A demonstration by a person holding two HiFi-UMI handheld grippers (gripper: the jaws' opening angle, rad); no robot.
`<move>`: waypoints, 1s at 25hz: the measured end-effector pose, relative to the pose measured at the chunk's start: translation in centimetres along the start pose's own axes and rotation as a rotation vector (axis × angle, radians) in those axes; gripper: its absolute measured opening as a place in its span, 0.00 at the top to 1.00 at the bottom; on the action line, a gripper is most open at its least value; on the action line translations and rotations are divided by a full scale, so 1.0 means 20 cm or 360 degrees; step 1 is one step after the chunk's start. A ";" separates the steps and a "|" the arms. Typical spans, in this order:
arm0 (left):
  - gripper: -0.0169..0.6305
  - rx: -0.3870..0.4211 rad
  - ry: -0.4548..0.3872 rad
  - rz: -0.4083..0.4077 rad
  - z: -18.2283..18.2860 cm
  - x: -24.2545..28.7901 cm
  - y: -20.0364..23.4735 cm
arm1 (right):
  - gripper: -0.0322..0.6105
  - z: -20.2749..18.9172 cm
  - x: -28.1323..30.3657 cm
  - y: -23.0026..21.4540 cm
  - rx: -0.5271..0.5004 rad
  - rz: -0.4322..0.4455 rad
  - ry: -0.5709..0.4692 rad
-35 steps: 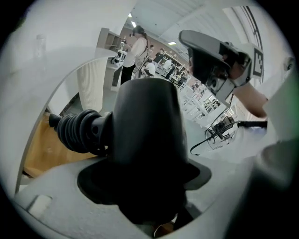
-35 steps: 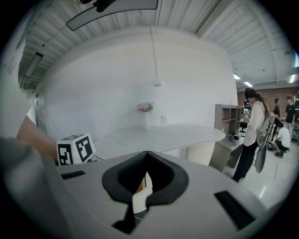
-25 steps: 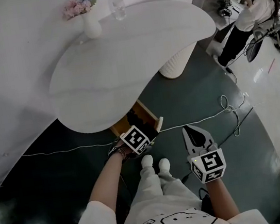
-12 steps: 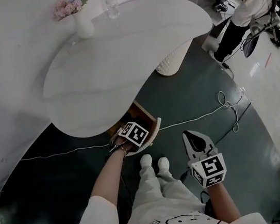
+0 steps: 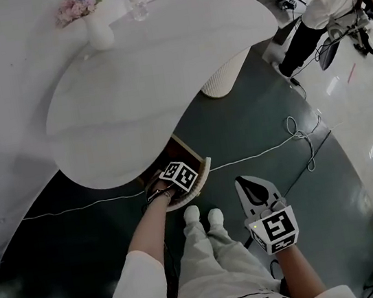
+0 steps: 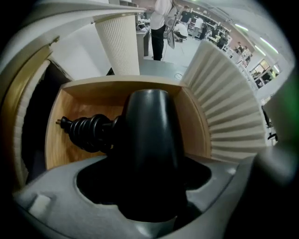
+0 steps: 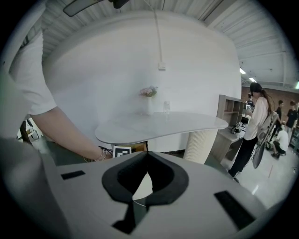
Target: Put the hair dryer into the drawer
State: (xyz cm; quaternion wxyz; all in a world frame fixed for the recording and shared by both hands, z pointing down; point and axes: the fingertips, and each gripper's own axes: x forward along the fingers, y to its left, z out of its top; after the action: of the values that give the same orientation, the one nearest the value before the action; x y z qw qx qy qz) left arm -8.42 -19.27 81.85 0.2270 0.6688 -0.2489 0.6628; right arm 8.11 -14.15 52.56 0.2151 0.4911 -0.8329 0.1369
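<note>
Black and shiny, the hair dryer (image 6: pixel 149 140) sits tight in the left hand-held gripper (image 6: pixel 149 164), whose jaws stand wide and press on its fat body. That gripper points straight down into the open wood drawer (image 6: pixel 194 121). The dryer's nose is inside the drawer walls, but I cannot tell if it touches the bottom. Its cord (image 6: pixel 86 133) (rolled into a lumpy bundle) is at nine o'clock of the dryer, in the drawer too.

From the head view, the drawer sticks out from under the six o'clock edge of the white surface (image 5: pixel 128 84). A vase (image 5: pixel 96 33) with flowers and a glass (image 5: pixel 137 6) stand at the eleven o'clock end of it. A white ribbed leg (image 5: pixel 225 80) shows at its three o'clock side.

The right hand-held gripper (image 5: pixel 250 187) is at four o'clock of the left one, above the dark floor (image 5: pixel 252 121). Its jaws are pressed together with nothing in them. A thin cable (image 5: pixel 296 139) lies on the floor, and a person (image 5: pixel 312 15) stands far off at two o'clock.
</note>
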 end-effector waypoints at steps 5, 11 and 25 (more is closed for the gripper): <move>0.42 -0.0055 0.0058 -0.0060 -0.03 0.11 0.02 | 0.95 -0.02 0.09 0.02 -0.0016 0.0034 0.0008; 0.42 0.0051 0.0175 0.0018 -0.08 0.20 0.04 | 0.95 -0.08 0.18 0.04 -0.0006 0.0051 0.0044; 0.38 0.0077 0.0296 0.0011 -0.12 0.25 0.02 | 0.95 -0.19 0.17 0.01 0.0064 0.0028 0.0095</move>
State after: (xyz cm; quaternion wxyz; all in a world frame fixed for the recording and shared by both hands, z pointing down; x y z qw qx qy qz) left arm -10.59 -18.30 86.90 0.2307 0.6088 -0.2130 0.7286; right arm 7.29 -14.94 57.50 0.2287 0.4836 -0.8276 0.1700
